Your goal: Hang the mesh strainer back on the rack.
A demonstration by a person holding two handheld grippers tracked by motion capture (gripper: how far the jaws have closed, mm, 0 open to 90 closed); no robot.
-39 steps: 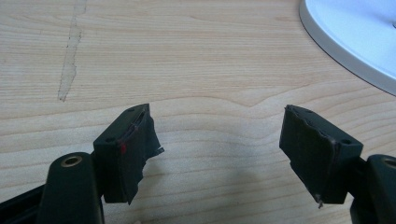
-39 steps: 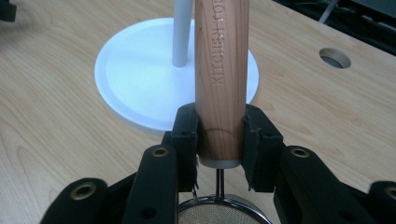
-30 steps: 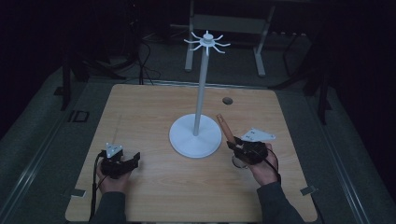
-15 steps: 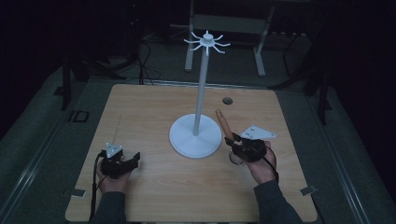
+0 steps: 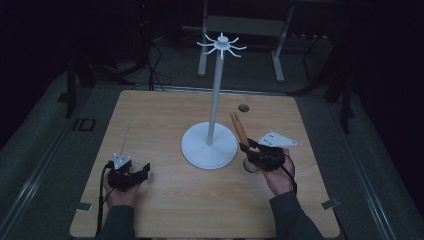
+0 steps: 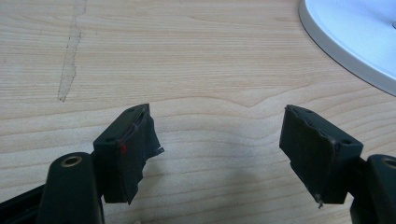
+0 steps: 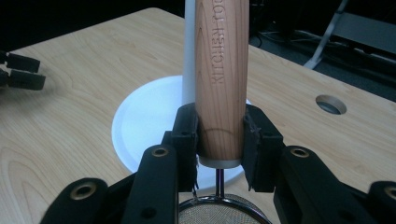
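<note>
1. We are holding a small strainer (image 7: pixel 219 84) in our right gripper (image 7: pixel 219 147). We think the job is to hang it on the tall white stand (image 5: pixel 215 90), and right now we are at the lifting-up step.
2. The right gripper's jaws are pressed tight on both sides of the wooden handle, down near its bottom end.
3. The strainer sits just beside the stand's round white base (image 5: pixel 197 147), on the right side of the wooden table (image 5: pixel 165 200). Its handle points up and leans a little.
4. Our left gripper (image 6: pixel 219 140) has its jaws wide apart with nothing in them. It waits low over the table, well apart from the strainer.
5. The handle is light brown wood with letters pressed into it. Below it a thin metal stem goes down to a round wire mesh bowl (image 7: pixel 219 212).
6. Next, we think we must lift the strainer high, up to the little hooks (image 5: pixel 221 44) on top of the stand. Whether the handle's top has a hole or loop, we cannot tell.
</note>
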